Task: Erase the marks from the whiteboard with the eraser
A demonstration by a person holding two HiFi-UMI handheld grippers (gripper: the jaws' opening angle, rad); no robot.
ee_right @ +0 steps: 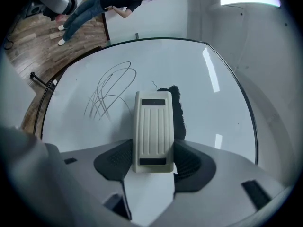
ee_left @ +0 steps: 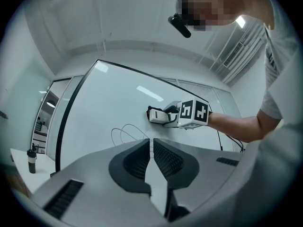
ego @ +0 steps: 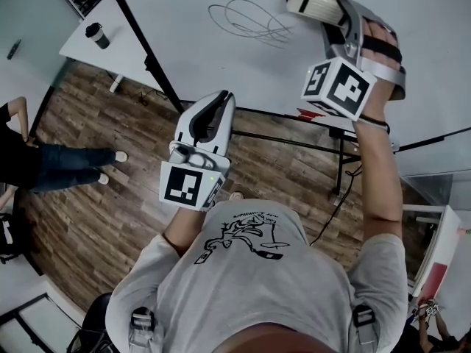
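Wood-plank floor [ego: 88,204] fills the lower left of the head view, and the whiteboard [ego: 184,28] on its black frame fills the top. A white table [ego: 77,48] with a cup [ego: 97,35] stands at upper left.

Task status: the looping marks [ee_right: 108,94] are whole, so erasing appears not yet begun. The right gripper [ee_right: 152,145] pinches the cream eraser [ee_right: 152,126] by its long sides, at the board just right of the marks. Contact with the board cannot be confirmed.

The left gripper [ee_left: 152,148] sits low at centre in the head view, clear of the board, with its jaws pressed together on nothing.

Left to do, by this reading: wipe the whole scribble.
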